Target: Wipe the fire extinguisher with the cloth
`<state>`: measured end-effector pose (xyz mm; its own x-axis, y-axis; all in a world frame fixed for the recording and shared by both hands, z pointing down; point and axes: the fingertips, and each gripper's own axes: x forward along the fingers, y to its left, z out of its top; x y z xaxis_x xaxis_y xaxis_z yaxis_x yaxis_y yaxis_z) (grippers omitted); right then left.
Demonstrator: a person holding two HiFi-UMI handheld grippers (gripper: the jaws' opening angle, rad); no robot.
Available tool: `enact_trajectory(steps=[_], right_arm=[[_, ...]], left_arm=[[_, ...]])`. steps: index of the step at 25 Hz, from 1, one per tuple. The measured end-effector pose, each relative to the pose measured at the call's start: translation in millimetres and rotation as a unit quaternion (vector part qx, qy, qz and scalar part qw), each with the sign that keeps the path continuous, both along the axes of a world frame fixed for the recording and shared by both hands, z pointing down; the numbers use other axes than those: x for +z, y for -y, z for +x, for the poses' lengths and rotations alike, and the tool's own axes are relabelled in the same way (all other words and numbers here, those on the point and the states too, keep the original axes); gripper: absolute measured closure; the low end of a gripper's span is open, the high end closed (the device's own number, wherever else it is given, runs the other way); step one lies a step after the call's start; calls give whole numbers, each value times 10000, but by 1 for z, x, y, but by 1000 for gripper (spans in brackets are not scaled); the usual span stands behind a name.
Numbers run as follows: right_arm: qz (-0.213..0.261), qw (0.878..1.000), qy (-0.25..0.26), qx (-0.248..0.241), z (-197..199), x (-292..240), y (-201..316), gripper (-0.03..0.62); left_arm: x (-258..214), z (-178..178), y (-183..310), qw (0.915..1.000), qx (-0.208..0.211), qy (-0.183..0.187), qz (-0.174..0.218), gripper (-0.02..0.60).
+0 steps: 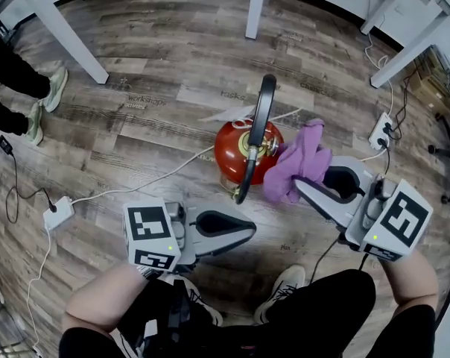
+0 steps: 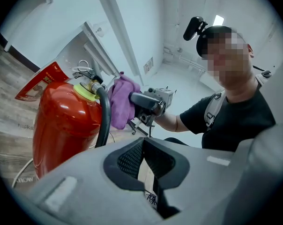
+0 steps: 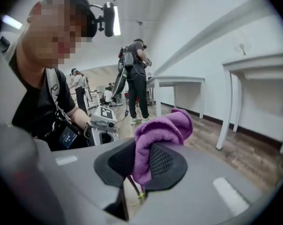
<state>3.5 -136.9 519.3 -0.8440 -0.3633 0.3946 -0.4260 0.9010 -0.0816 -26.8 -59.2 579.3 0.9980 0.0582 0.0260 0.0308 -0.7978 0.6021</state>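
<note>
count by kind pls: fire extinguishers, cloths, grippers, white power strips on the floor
fire extinguisher: 1
purple cloth: 1
grippers: 2 (left gripper, right gripper)
white power strips: 2 (left one, right one)
total: 6

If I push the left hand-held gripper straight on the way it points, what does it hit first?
Most likely the right hand-held gripper holding the purple cloth, which sits dead ahead. The fire extinguisher and its hose lie just left of that line. Depth is uncertain.
</note>
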Motion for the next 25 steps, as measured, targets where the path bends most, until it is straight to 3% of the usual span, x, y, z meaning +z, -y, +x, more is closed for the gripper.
enact_trajectory(steps=[2, 4, 7, 9, 11, 13, 22, 25], right_arm=[[513, 9976, -431, -203, -13, -20, -3, 539], [1076, 9836, -1333, -566, -22, -18, -8, 539], [2107, 9303, -2725, -1260, -41, 0, -17, 539], [2614, 8916, -3287, -1693, -55, 10, -22, 539], [2776, 8669, -3648, -1958, -62, 20, -22, 539], [2655, 8662, -3730, -2001, -65, 22, -13, 539], [2007, 9123, -3364, -1195, -50, -17, 98, 540], [1854, 9092, -3591, -1000, -38, -22, 133, 540]], left_arm=[[-2, -1, 1, 10000, -48, -26, 13, 583], [-3, -2, 2, 10000, -84, -21, 18, 583], [-3, -1, -1, 10000, -43, -24, -20, 583], [-4, -2, -3, 10000, -7, -34, -18, 583], [-5, -4, -2, 10000, -23, -71, -26, 583], [-5, -7, -1, 9999, -59, -100, -52, 583], [-5, -8, 1, 9997, -18, -163, -159, 583], [-3, -6, 2, 9997, -23, -156, -189, 583]])
